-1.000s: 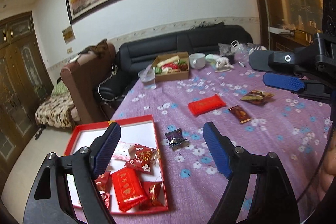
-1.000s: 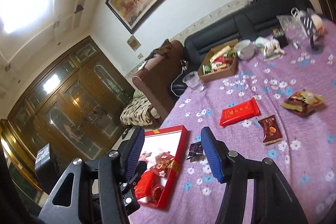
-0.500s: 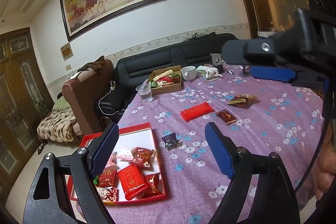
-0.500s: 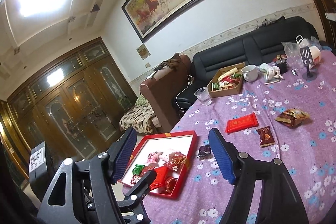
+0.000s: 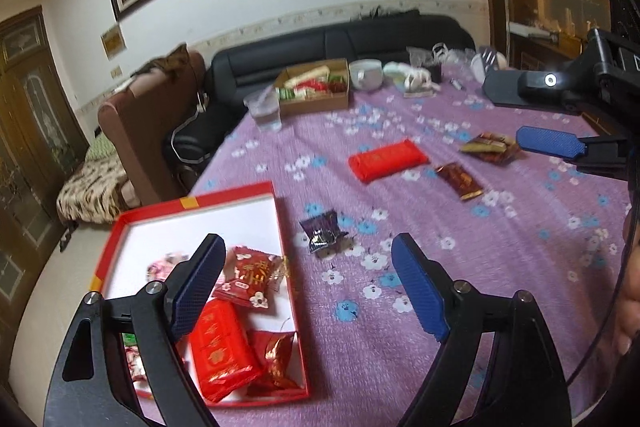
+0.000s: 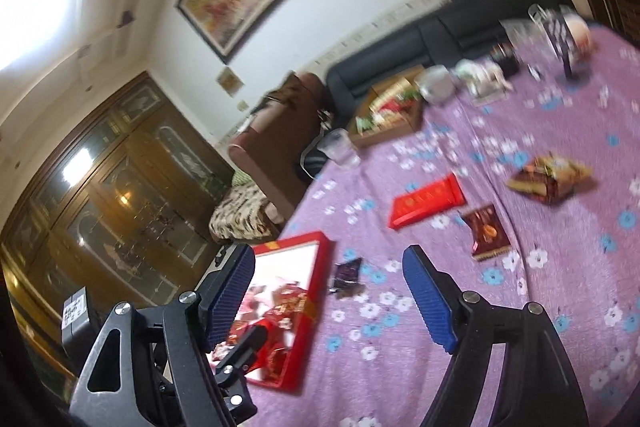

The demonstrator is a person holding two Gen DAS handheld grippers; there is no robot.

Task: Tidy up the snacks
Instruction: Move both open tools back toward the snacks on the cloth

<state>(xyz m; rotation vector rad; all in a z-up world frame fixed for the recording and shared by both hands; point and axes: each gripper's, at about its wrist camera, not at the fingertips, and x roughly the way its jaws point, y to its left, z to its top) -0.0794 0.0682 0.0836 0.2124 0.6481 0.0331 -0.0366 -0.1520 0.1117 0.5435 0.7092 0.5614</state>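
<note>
A red gift box near the table's left edge holds several red snack packets. A dark purple wrapped candy lies just right of it. Farther off lie a long red packet, a brown packet and a yellow-brown packet. My left gripper hovers open over the box's right rim and the candy, holding nothing. My right gripper hangs above the box and candy; its jaws are opening with nothing between them.
At the far end of the purple flowered tablecloth stand a cardboard box of snacks, a plastic cup, a white bowl and some clutter. A black sofa and a brown armchair stand past the table's left edge.
Both grippers drew back and up from the table, then came down close to it again. The right gripper's jaws have spread wider. No snack has moved.
</note>
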